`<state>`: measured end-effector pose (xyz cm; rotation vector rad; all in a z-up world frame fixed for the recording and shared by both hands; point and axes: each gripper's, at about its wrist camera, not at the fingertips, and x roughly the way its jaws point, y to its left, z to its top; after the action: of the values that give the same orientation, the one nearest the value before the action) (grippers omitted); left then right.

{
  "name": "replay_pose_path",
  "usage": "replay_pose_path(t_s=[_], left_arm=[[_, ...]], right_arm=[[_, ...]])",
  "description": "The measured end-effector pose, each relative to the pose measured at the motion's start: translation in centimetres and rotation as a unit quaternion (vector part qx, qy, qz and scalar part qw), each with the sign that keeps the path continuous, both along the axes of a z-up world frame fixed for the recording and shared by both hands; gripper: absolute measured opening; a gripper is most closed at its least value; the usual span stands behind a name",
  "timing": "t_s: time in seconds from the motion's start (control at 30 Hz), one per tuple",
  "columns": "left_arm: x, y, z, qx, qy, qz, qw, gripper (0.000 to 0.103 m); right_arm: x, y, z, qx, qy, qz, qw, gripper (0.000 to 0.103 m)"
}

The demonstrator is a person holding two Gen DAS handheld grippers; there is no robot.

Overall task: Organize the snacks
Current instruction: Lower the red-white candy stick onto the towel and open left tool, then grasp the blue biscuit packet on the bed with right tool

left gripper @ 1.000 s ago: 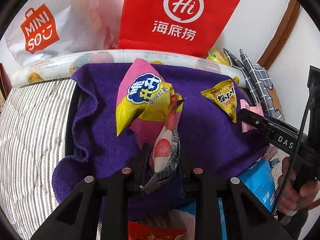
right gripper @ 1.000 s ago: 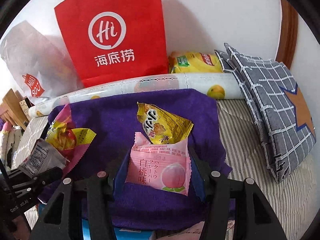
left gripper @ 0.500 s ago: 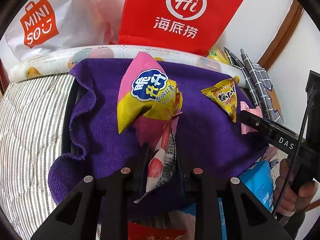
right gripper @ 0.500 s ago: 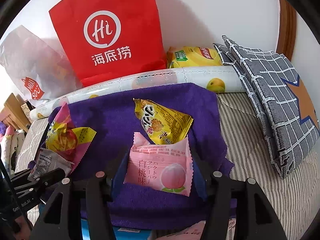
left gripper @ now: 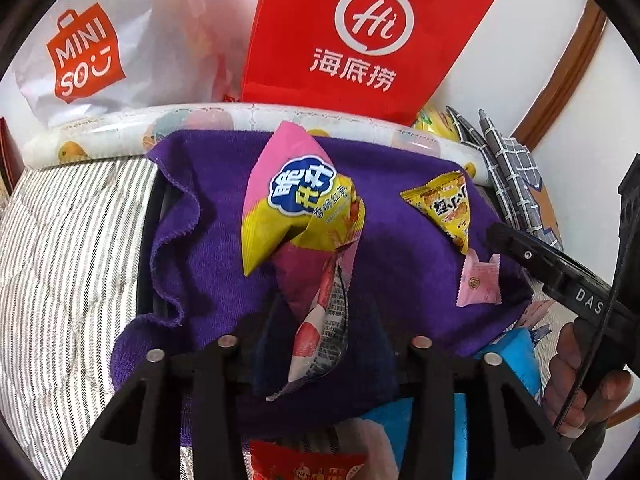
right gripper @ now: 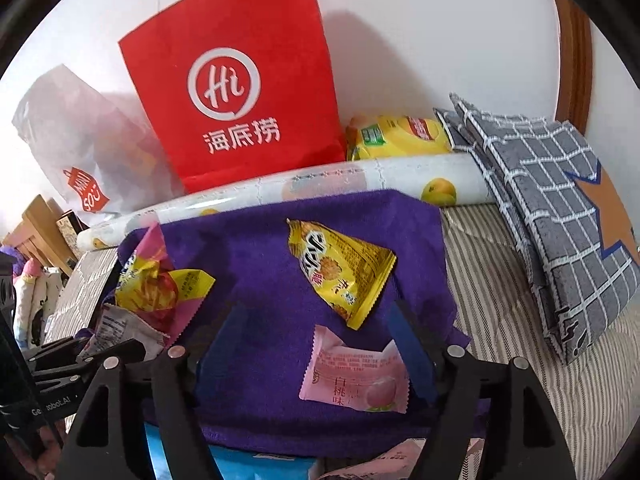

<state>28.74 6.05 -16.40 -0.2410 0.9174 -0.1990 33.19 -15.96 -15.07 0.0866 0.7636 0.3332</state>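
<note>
A purple towel lies on the striped bed and bears the snacks. My left gripper is open; a white and red strawberry packet stands loose between its fingers, leaning on a pink and yellow chip bag. My right gripper is open; a pink peach packet lies on the towel between its fingers, near the right one. A yellow snack packet lies just beyond it. The peach packet and yellow packet also show in the left wrist view.
A red paper bag and a white Miniso bag stand against the wall behind a fruit-print roll. Grey checked cushions lie at the right. Blue and red packets lie near the towel's front edge.
Both grippers have opened. The right one let go of the peach packet, which now lies on the towel. The left one released the strawberry packet, which stays between its fingers.
</note>
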Motion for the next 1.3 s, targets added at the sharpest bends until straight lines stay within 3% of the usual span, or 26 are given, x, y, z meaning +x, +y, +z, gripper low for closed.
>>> replay_pose_path(t_s=[0.1,0.3,0.5,0.73,0.8,1.0,1.3], left_arm=[[0.0,0.1,0.3,-0.005,-0.002,0.002,1.0000,0.059],[-0.2,0.7,1.1,-0.015,0.000,0.019,0.9997,0.066],[-1.7,1.5,3.2,-0.019,-0.028,0.027,0.9991,0.076],[-4.6,1.3,4.6,-0.013,-0.034,0.017,0.9992,0.077],[-5.4,1.4,4.9,-0.005,-0.033,0.018,0.9993,0.077],[-7.8,2.6,5.1,-0.014,-0.021,0.019,0.9995,0.077],[-9.8,2.6,4.9,-0.007,-0.019,0.016,0.9997,0.077]], right_arm=[[-0.4,0.4,0.3,-0.009,-0.006,0.000,1.000,0.077],[-1.6,0.3,1.0,-0.007,-0.006,-0.010,1.000,0.077],[-5.1,-0.9,2.7,-0.019,-0.048,-0.021,0.998,0.077],[-8.7,-2.6,3.4,-0.071,-0.066,-0.036,0.995,0.077],[-9.4,-3.4,3.2,-0.082,-0.074,-0.069,0.991,0.077],[-10.5,-7.5,1.9,-0.032,-0.025,-0.097,0.994,0.077],[-11.7,-8.0,-0.1,-0.027,-0.007,-0.075,0.997,0.077]])
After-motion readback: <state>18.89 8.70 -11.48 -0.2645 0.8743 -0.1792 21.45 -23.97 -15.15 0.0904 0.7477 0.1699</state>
